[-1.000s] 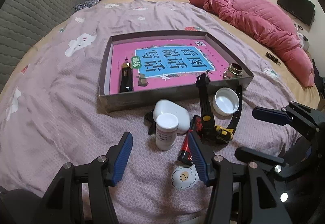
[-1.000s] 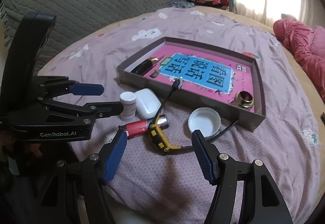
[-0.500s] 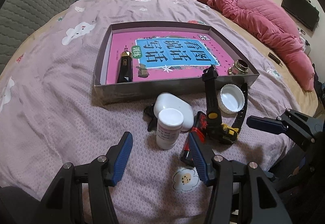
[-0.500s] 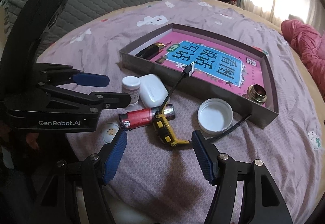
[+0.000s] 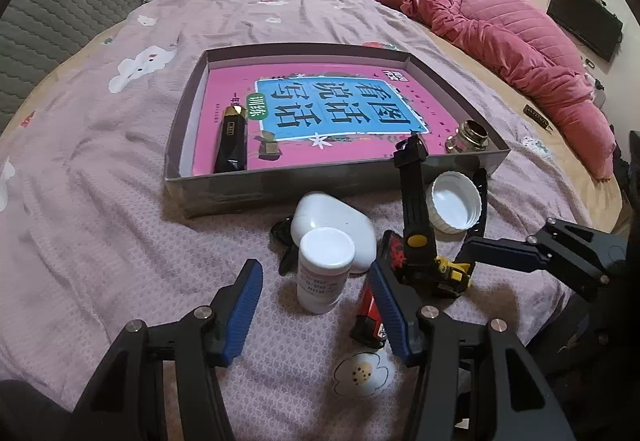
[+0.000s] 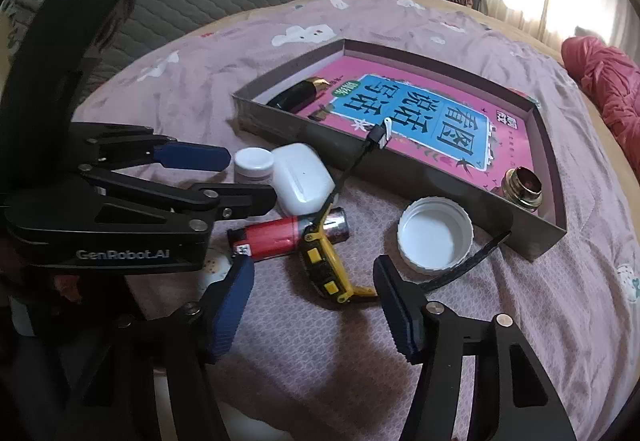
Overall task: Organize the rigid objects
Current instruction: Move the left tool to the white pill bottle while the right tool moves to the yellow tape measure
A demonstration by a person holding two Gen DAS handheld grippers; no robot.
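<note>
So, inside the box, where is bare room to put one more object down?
The middle of the box is free, over the pink book, between the black lighter at one end and the metal cap in the opposite near corner. On the bedspread before its front wall it is crowded.

Both wrist cameras look steeply down, close over the bed, sharing the tray [image 5: 224, 193] [image 6: 416, 177] just beyond.
</note>
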